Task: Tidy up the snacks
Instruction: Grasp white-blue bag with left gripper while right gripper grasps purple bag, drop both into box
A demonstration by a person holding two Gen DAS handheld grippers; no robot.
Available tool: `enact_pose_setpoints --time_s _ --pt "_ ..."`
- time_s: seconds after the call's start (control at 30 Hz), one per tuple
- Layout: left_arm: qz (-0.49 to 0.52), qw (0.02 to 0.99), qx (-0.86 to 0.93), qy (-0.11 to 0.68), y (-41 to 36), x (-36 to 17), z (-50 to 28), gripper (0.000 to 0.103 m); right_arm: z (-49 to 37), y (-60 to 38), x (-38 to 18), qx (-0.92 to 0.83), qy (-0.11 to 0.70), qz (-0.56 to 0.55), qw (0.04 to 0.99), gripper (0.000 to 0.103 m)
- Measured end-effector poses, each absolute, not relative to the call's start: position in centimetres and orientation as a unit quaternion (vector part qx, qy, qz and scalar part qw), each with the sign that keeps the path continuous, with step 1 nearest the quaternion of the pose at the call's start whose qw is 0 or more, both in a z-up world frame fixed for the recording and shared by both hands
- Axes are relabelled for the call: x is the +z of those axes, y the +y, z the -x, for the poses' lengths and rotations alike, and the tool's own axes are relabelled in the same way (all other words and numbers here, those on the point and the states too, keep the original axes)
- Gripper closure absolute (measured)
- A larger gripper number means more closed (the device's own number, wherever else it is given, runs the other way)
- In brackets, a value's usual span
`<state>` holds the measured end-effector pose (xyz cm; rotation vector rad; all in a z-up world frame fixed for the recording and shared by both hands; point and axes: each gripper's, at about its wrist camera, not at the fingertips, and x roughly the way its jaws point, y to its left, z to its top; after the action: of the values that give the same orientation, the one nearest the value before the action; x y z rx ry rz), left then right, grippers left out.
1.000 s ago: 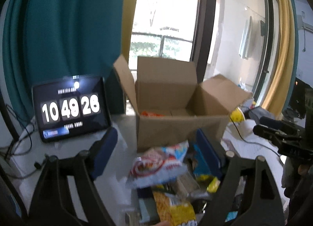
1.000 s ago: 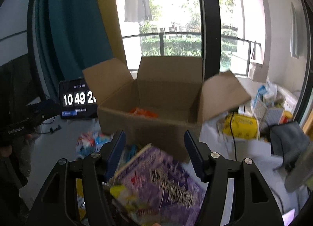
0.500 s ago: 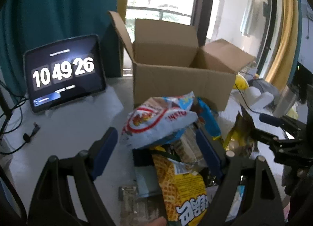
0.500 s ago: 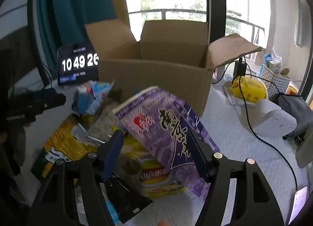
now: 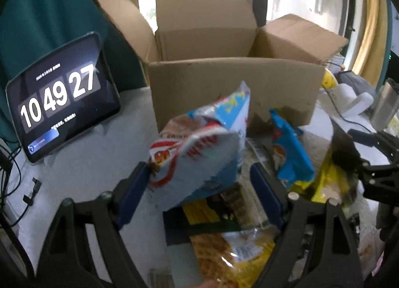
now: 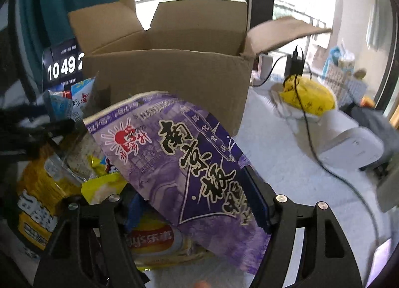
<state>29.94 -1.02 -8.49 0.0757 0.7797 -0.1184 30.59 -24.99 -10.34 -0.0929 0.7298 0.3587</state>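
A: Left gripper (image 5: 199, 185) — jaws spread wide around a white-and-red snack bag (image 5: 202, 153), pads apparently not pressing it. Right?

B: Right gripper (image 6: 197, 198) — jaws clamped on a purple snack bag (image 6: 189, 163), tilted over the pile.

A: Beyond, the open cardboard box (image 5: 232, 88) blocks the way (flaps up); tablet clock (image 5: 59, 96) stands left on the tabletop (image 5: 82, 163).

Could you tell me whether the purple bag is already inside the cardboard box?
No, the purple bag lies in front of the box, outside it.
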Motion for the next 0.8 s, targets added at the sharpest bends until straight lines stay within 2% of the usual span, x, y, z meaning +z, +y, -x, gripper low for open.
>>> enact_pose_setpoints --time_s 0.07,0.13,0.17,0.2,0.23,0.3,0.43,0.8 --pt "-0.035 0.922 -0.056 0.382 -0.9 -8.7 -30.3 0.020 -31.0 -25.1 -10.4 0.182 0.358 0.040 0.915 0.048" --pt "-0.035 0.922 -0.058 0.381 -0.8 -8.8 -30.4 0.023 -31.0 -24.9 -10.4 0.181 0.354 0.049 0.916 0.058" --pt "-0.036 0.922 -0.059 0.381 -0.9 -8.9 -30.4 0.031 -30.9 -24.9 -10.3 0.186 0.351 0.049 0.916 0.071" --pt "-0.034 0.921 -0.061 0.382 -0.8 -9.0 -30.5 0.032 -30.9 -24.9 -10.1 0.188 0.349 0.050 0.917 0.077" --pt "-0.032 0.922 -0.064 0.380 -0.8 -9.0 -30.4 0.034 -30.8 -24.9 -10.1 0.186 0.348 0.052 0.918 0.093" --pt "-0.031 0.924 -0.064 0.376 -0.8 -9.0 -30.2 0.044 -30.7 -25.0 -9.8 0.184 0.342 0.053 0.920 0.096" --pt "-0.014 0.929 -0.068 0.364 -0.6 -8.6 -29.5 0.052 -29.8 -25.6 -8.5 0.186 0.318 0.058 0.928 0.099" --pt "0.002 0.947 -0.071 0.314 -0.1 -5.0 -26.1 0.055 -27.5 -27.8 -3.6 0.184 0.259 0.038 0.947 0.101"
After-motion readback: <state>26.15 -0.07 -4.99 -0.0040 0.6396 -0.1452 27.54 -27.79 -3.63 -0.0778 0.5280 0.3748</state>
